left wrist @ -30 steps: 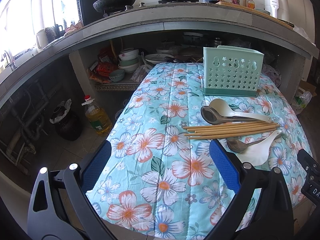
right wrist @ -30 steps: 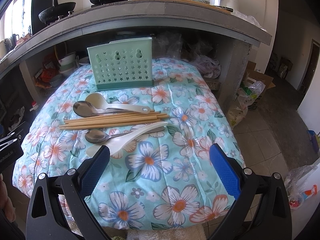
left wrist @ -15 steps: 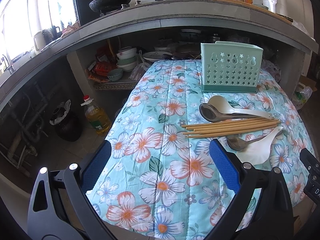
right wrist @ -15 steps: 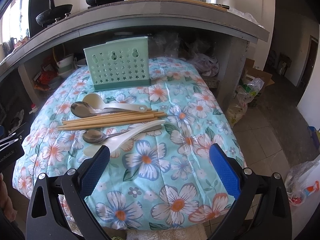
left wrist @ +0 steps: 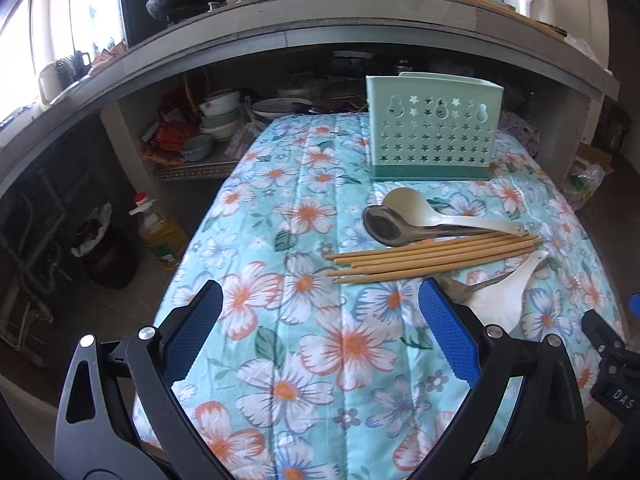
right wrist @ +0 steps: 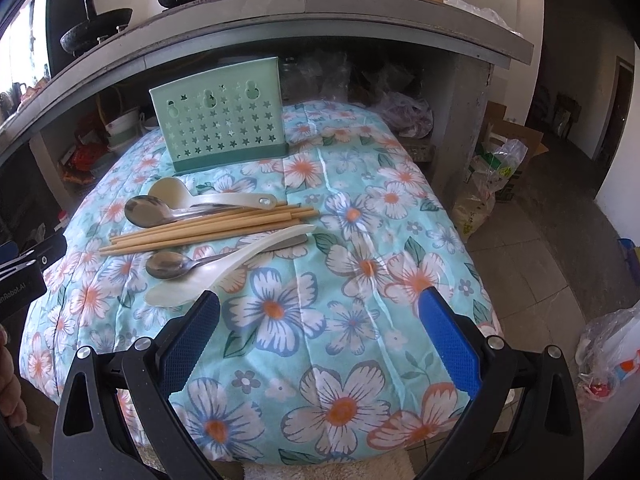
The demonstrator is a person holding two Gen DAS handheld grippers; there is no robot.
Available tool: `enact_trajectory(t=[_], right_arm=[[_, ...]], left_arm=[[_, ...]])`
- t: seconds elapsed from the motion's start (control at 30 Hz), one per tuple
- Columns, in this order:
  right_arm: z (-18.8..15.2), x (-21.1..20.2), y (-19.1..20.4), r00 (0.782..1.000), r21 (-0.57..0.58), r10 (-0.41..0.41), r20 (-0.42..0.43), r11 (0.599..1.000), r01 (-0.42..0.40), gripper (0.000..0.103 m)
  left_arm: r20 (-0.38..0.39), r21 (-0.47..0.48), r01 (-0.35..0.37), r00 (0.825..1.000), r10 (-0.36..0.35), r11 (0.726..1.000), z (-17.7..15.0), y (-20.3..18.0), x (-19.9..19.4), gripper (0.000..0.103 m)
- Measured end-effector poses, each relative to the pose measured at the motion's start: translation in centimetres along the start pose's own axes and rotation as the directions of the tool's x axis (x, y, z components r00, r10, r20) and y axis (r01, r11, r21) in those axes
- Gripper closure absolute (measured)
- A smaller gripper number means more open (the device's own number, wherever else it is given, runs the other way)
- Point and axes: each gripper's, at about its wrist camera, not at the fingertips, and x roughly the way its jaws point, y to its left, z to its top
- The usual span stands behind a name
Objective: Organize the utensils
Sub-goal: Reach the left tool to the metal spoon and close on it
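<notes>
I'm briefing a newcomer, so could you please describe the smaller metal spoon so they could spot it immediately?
Start at the green star-cut utensil holder on the floral cloth, then pass the chopsticks towards the camera. The smaller metal spoon lies there, shiny, partly under the white rice paddle.

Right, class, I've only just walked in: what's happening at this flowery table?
A person holds two grippers, the left gripper and the right gripper, both open and empty above the floral tablecloth. Nothing is sorted yet: wooden chopsticks, a cream ladle, a metal ladle, a metal spoon and a white rice paddle lie together in front of the upright green utensil holder.
</notes>
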Motion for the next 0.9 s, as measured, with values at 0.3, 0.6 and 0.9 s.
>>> enact_trajectory(t=[0.3, 0.6, 0.9], right_arm=[[-0.4, 1.5, -0.6, 1.000, -0.008, 0.000, 0.005, 1.000, 0.000, 0.006], [-1.2, 2.9, -0.2, 0.999, -0.115, 0.017, 0.040, 0.993, -0.012, 0.006], [-2.0, 4.0, 0.6, 0.987, -0.173, 0.158, 0.021, 0.973, -0.152, 0.006]], left_arm=[[0.040, 0.005, 0.161, 0.986, -0.161, 0.987, 0.6, -0.6, 0.8, 0.008], [-0.028, -0.105, 0.388, 0.919, -0.393, 0.915, 0.5, -1.5, 3.3, 0.008], [-0.100, -0.067, 0.394, 0.911, -0.399, 0.916, 0.1, -3.2, 5.0, 0.011]])
